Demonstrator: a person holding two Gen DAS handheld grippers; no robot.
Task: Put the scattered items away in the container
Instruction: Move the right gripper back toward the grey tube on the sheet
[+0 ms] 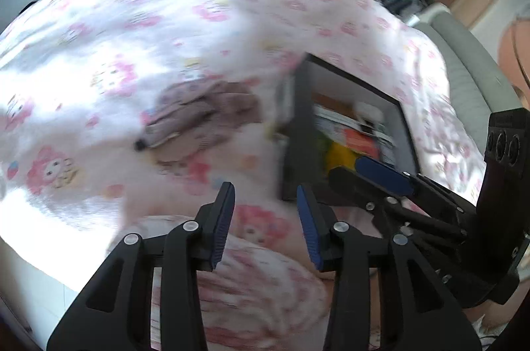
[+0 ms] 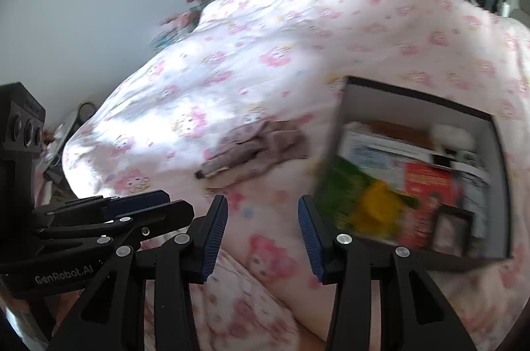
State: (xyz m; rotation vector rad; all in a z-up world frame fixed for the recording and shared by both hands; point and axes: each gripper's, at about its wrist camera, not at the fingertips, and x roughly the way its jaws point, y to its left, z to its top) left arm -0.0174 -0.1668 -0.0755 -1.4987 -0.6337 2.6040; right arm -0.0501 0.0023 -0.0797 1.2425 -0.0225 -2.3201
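Scattered grey cloth (image 1: 202,119) lay crumpled on the pink-patterned bed (image 1: 116,29), ahead of my left claw (image 1: 265,218) and right claw (image 2: 263,228), both open and empty. Just right of the cloth stood the black box (image 2: 497,185), packed with colourful packets.

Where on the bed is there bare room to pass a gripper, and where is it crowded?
Free: the quilt beyond the grey cloth, and the strip between cloth and box. Crowded: inside the box, packed with cartons.
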